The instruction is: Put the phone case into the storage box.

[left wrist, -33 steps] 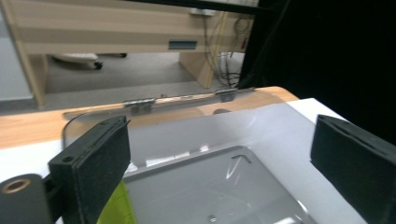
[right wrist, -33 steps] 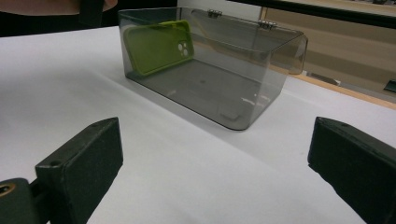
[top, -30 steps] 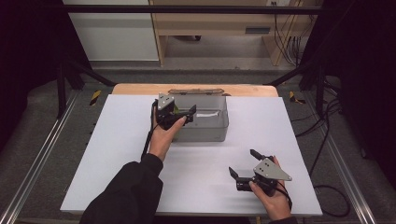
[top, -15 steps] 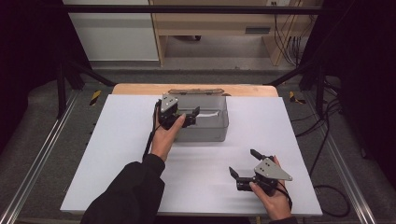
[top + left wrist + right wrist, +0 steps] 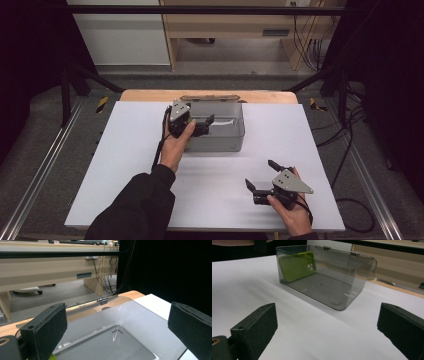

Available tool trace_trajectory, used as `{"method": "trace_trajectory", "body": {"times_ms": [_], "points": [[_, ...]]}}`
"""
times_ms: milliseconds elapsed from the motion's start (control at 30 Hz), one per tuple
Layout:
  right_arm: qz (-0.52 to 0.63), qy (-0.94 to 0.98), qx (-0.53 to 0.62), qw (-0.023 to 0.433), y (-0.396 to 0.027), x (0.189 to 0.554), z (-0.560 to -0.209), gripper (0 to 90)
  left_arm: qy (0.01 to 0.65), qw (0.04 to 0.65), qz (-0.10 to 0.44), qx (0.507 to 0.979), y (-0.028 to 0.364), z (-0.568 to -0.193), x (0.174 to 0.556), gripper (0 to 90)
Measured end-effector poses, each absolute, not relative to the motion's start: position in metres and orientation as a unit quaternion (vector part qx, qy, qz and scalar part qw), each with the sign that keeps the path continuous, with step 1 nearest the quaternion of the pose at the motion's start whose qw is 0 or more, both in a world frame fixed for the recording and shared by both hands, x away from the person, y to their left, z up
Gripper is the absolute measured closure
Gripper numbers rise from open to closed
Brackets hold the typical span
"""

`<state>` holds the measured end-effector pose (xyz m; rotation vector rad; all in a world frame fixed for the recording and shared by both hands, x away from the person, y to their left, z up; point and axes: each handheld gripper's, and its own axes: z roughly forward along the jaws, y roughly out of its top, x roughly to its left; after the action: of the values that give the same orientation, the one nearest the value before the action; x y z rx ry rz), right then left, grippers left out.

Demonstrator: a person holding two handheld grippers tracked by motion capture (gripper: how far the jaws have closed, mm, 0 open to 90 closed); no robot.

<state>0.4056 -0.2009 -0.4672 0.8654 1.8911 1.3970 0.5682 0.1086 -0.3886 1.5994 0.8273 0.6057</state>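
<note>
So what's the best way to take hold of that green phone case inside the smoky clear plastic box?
Grip the green phone case by its raised upper edge, coming down from above through the open top of the smoky clear plastic box. It stands on edge, leaning against one end wall, so its flat faces are hard to reach from the sides.

White table top [image 5: 125, 165] over a wooden board [image 5: 145, 95]. One smoky clear plastic box [image 5: 225, 137] sits on it, toward the far edge.

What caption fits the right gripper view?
Open right claw faces a clear box with a green phone case inside.
</note>
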Motion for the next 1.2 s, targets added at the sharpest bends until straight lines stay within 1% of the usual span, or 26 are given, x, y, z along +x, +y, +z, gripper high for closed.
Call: {"method": "trace_trajectory", "body": {"times_ms": [300,800,933,1200], "points": [[0.53,0.716,0.328,0.313,-0.201,0.406,-0.467,3.0,0.347,0.595,0.25,0.68,0.112,-0.385,0.565,2.2],[0.534,0.715,0.329,0.31,-0.2,0.406,-0.466,3.0,0.342,0.611,0.267,0.662,0.129,-0.365,0.559,1.6],[0.534,0.714,0.329,0.309,-0.2,0.407,-0.466,3.0,0.343,0.609,0.267,0.663,0.135,-0.361,0.556,1.5],[0.531,0.717,0.328,0.309,-0.199,0.407,-0.467,3.0,0.343,0.595,0.289,0.667,0.146,-0.35,0.549,1.5]]}}
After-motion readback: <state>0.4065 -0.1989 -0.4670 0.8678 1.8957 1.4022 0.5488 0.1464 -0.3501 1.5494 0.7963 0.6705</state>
